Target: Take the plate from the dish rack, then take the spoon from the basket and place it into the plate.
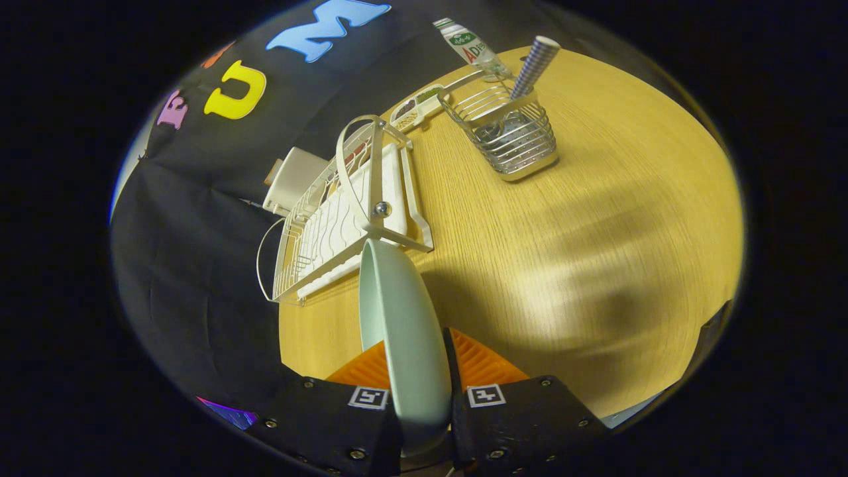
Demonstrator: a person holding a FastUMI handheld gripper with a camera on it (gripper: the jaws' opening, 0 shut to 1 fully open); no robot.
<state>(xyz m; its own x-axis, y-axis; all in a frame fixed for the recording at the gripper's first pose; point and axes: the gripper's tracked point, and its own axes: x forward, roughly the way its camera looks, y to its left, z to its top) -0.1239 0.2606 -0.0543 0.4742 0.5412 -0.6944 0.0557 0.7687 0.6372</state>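
Note:
My gripper (416, 361) is shut on a pale green plate (397, 311), which stands on edge between the two fingers and rises ahead of them. Just beyond the plate's top stands the white wire dish rack (344, 212) on the wooden table (596, 232), with nothing in its slots that I can see. Farther back sits a wire basket (513, 136). A spoon (533, 63) with a striped handle leans up out of it, its bowl down inside.
A bottle (474, 46) lies behind the basket at the table's far edge. A narrow divided tray (417, 109) lies between rack and basket. A white box (295, 179) sits behind the rack against the black cloth wall.

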